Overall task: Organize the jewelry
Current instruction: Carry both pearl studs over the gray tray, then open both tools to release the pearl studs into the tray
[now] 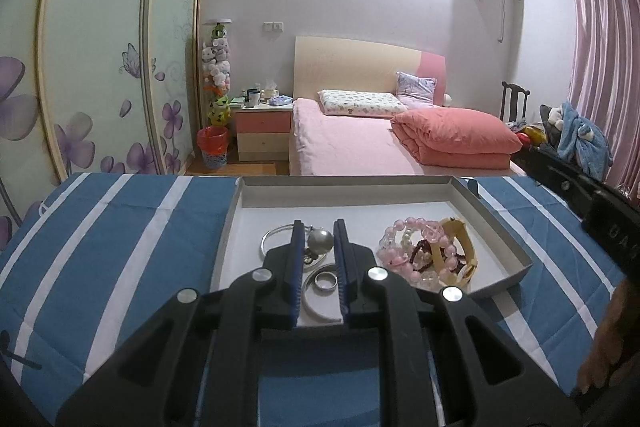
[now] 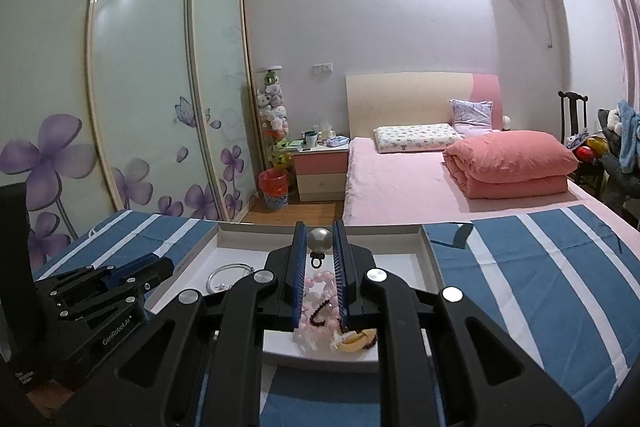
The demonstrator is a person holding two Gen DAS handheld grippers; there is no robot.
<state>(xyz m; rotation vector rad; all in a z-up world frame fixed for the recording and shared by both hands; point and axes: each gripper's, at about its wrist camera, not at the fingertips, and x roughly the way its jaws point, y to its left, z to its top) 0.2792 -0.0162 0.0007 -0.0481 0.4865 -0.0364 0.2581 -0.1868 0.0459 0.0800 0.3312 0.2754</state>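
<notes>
— Between the right gripper's point(image 2: 319, 241) fingers, what is that?
— A large grey pearl pendant point(image 2: 319, 239), pinched at the tips, its dark ring hanging below, above the far part of the white tray point(image 2: 430, 247).
— And the left gripper point(image 1: 319, 241)?
— Its fingers stand apart with a gap, over silver rings point(image 1: 326, 281) and a thin silver bangle point(image 1: 276, 237) on the tray floor; I can't tell if they touch anything.
— The rest?
— Pink bead bracelets point(image 1: 412, 239) and a yellow band point(image 1: 460, 247) heap at the tray's right. The tray lies on a blue-and-white striped cloth point(image 1: 120, 227); a pink bed point(image 1: 352, 147) sits beyond
</notes>
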